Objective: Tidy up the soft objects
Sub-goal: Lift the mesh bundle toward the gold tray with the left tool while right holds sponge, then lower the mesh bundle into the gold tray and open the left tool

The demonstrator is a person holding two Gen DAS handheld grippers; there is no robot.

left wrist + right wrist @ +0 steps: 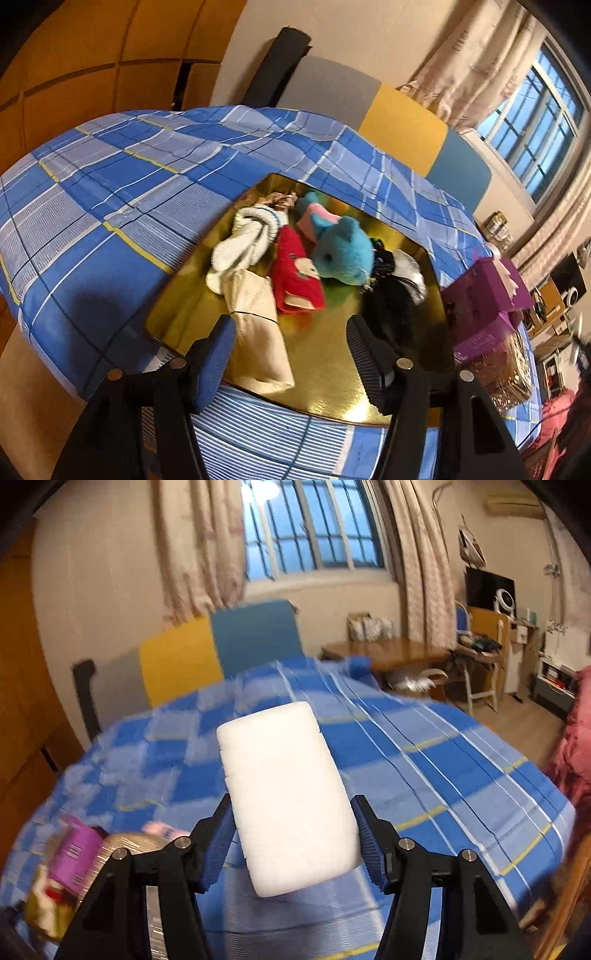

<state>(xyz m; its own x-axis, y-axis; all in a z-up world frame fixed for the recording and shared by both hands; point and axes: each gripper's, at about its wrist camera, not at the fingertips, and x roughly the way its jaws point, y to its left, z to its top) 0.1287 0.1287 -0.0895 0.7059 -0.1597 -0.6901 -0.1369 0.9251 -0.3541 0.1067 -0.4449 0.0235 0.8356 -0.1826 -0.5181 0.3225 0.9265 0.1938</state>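
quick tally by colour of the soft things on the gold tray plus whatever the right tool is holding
white: 2, the sock bundle on the gold tray and the foam block in the right tool
beige: 1, cloth
red: 1, sock
teal: 1, plush bear
pink: 1, item
black: 1, fabric
total: 7

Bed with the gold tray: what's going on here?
A person with two handheld grippers is sorting soft items on a plaid bed. The right gripper holds a white sponge block above the bedspread. The left gripper hangs open over the gold tray, which holds a blue plush bear, red sock and white cloths.
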